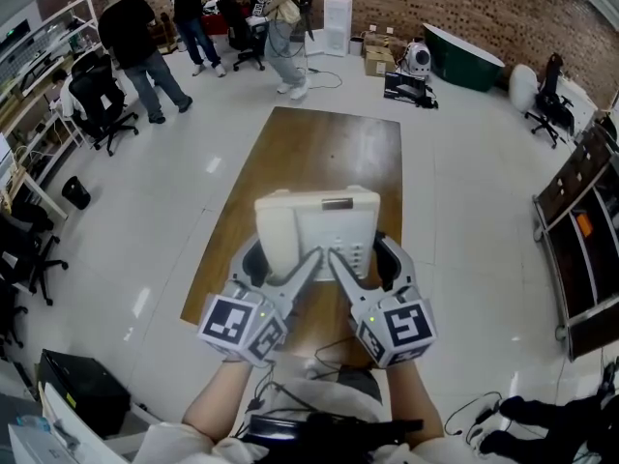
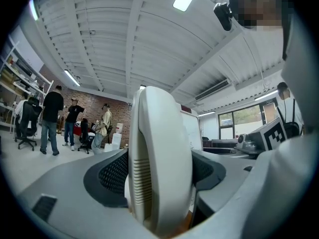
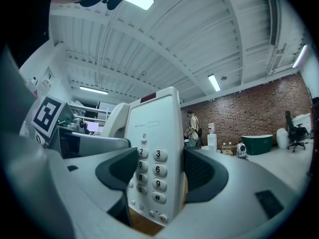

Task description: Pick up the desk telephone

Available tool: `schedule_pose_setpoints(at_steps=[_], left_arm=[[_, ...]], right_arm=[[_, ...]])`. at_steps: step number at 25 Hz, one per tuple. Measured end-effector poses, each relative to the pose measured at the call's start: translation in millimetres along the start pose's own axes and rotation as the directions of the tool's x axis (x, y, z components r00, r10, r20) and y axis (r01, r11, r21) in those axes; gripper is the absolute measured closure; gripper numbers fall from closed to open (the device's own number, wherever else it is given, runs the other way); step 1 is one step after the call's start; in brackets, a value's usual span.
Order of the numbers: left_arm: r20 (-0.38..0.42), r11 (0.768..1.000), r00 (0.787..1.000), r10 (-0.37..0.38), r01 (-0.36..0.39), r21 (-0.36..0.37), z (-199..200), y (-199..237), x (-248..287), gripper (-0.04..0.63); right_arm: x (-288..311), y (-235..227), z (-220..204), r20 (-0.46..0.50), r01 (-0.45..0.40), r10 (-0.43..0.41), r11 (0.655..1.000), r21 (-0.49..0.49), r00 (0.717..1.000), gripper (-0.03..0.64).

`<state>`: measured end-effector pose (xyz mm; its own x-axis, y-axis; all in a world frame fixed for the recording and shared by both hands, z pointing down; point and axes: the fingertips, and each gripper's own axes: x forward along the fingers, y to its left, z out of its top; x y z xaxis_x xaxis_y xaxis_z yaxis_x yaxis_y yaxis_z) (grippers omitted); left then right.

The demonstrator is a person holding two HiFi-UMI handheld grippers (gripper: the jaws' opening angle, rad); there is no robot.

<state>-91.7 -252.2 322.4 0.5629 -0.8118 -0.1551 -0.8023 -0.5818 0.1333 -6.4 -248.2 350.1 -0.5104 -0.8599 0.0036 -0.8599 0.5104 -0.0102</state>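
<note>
The cream desk telephone (image 1: pixel 314 225) is over the near half of the brown wooden table (image 1: pixel 329 143), with both grippers on it. My left gripper (image 1: pixel 280 257) is shut on its left part, where the handset lies. In the left gripper view the handset side (image 2: pixel 159 173) fills the gap between the dark pads (image 2: pixel 112 176). My right gripper (image 1: pixel 366 257) is shut on the right part. In the right gripper view the keypad (image 3: pixel 154 168) stands between the pads (image 3: pixel 202 176), and a strip of wood shows just under the telephone.
Several people (image 1: pixel 145 42) stand beyond the table's far end among office chairs (image 1: pixel 102 104). Boxes (image 1: pixel 379 56) and a green tub (image 1: pixel 464 58) sit at the back, dark shelves (image 1: pixel 580 230) on the right. Cables (image 1: pixel 319 365) lie at the near edge.
</note>
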Motion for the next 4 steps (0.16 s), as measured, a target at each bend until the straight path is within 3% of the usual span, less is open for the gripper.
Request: schedule_pose_setpoints(at_steps=[4], left_arm=[[-0.005,1.000,1.000,0.000,0.000,-0.007,-1.6,1.5,-2.2,0.247]], right_arm=[[-0.7,2.3,-0.8,-0.005,0.007,-0.007,1.000,-0.005,1.000,0.321]])
